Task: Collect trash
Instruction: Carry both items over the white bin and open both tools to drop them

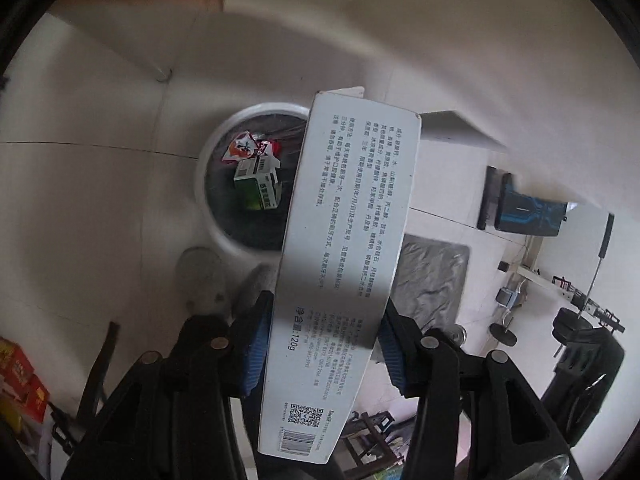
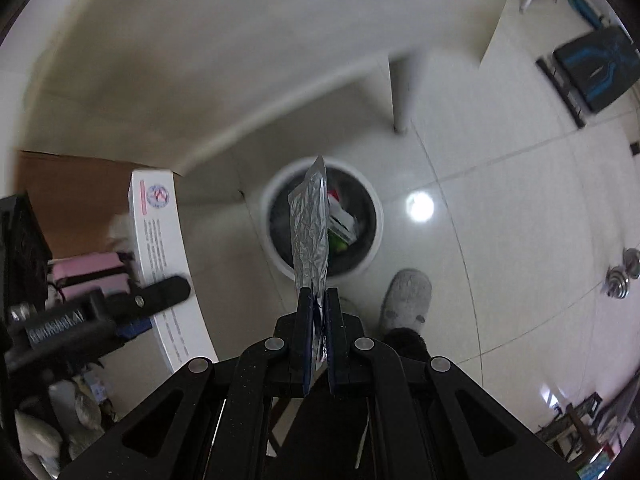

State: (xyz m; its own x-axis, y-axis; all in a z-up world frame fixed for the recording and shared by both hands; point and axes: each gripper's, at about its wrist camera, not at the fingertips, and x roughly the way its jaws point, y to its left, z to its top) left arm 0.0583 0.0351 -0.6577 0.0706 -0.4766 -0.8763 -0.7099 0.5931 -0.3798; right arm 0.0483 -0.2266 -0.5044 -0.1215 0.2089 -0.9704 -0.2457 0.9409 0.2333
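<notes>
So we've got both tongs loaded over the trash bin [image 1: 208,184], which sits on the floor with a black liner and a few bits already in it, including a green carton [image 1: 256,188] and a red wrapper [image 1: 244,148].

The left tongs [image 1: 324,344] are clamped across the long white box [image 1: 344,240], gripping it near its barcode end. Its long axis runs from 6 o'clock up to about 12, far end tipped slightly to 1 o'clock, out past the bin's right rim.

The right tongs [image 2: 318,328] are pinched tight on a crinkly foil pouch [image 2: 312,232], edge-on to the camera, pointing straight up at 12 o'clock and overlapping the bin opening [image 2: 364,200].

What could go wrong, we reckon: the box is long and held near one end, so on release it may tip, catch the rim and land on the floor instead. The pouch is light and flat, so it could flutter sideways or cling to the pad. There's also a grey slipper [image 2: 406,296] just beside the bin at 4 o'clock, so anything missing could land there.
</notes>
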